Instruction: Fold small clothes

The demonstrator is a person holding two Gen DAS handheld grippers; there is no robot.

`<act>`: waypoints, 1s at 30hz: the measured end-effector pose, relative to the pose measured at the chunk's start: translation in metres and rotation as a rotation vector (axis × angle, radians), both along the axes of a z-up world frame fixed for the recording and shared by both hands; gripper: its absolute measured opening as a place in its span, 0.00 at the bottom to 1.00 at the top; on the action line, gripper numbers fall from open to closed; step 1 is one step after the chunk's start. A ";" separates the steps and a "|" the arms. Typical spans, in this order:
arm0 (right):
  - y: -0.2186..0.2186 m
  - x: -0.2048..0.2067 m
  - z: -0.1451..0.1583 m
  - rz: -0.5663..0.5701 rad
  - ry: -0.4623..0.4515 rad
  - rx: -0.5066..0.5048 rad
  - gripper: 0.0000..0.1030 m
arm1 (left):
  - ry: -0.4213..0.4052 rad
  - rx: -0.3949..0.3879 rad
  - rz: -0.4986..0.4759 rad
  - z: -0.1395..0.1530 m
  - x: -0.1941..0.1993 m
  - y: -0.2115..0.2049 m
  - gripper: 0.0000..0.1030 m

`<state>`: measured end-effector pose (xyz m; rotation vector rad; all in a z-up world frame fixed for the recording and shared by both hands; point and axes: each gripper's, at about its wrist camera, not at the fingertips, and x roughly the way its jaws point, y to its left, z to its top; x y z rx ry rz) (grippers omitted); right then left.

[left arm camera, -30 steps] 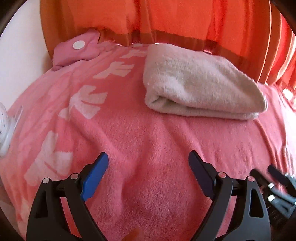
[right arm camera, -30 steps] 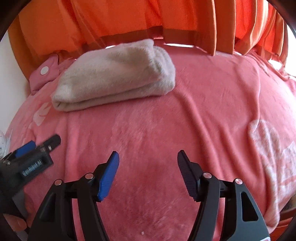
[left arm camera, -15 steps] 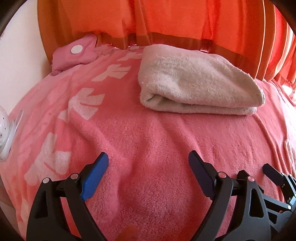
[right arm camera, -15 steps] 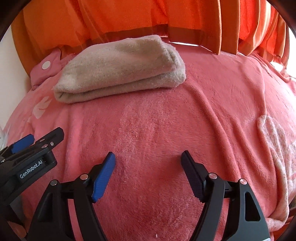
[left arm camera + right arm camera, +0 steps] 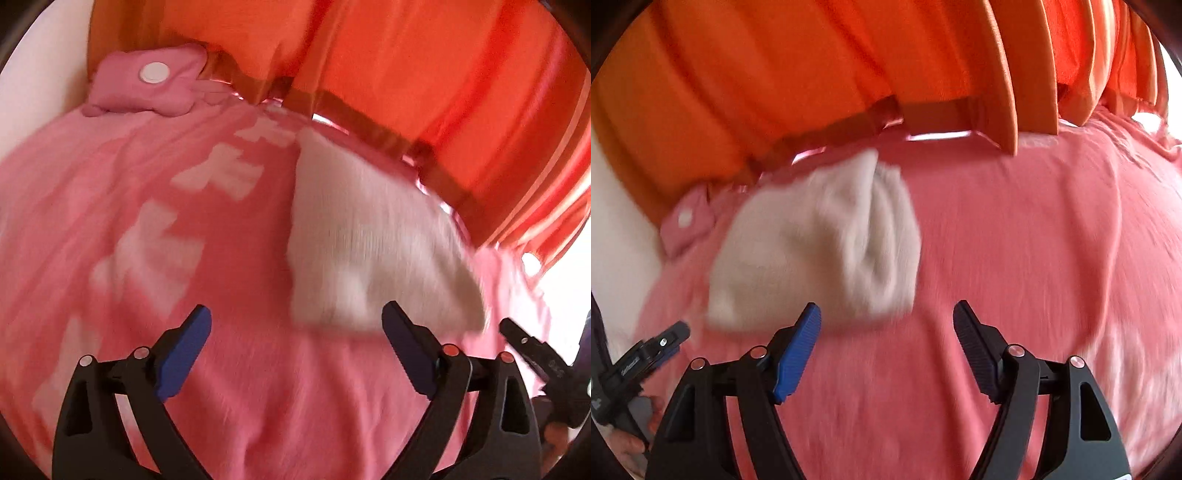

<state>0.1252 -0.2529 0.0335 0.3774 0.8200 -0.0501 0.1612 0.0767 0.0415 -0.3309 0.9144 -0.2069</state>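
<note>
A folded beige cloth (image 5: 373,240) lies on the pink blanket (image 5: 258,387), close to the orange curtain; both views are blurred by motion. My left gripper (image 5: 297,339) hovers just in front of its near edge, jaws opening wide, nothing between them. In the right wrist view the same beige cloth (image 5: 820,251) sits ahead and left of my right gripper (image 5: 886,343), whose jaws are also opening with only blanket below. Each gripper shows at the edge of the other's view: the right gripper's fingers (image 5: 532,343) and the left gripper's fingers (image 5: 650,354).
An orange curtain (image 5: 369,55) hangs along the far edge of the bed. A small pink pouch with a white button (image 5: 151,85) lies at the back left. White patterns mark the blanket (image 5: 1034,258). A white wall is on the left.
Both grippers have risen and swung, so the beige cloth now sits lower and nearer in each view. Both pairs of jaws stand a little wider. The pictures have become blurred.
</note>
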 end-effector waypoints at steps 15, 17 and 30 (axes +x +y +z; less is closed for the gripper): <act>0.018 0.033 -0.035 0.080 0.073 0.091 0.30 | 0.019 -0.064 -0.035 -0.015 0.030 -0.008 0.91; 0.034 0.047 -0.031 0.122 0.085 0.016 0.18 | 0.014 -0.051 -0.021 -0.012 0.014 0.000 0.91; 0.331 0.077 0.065 0.720 -0.084 -0.199 0.13 | -0.049 0.113 0.209 0.018 -0.082 0.108 0.91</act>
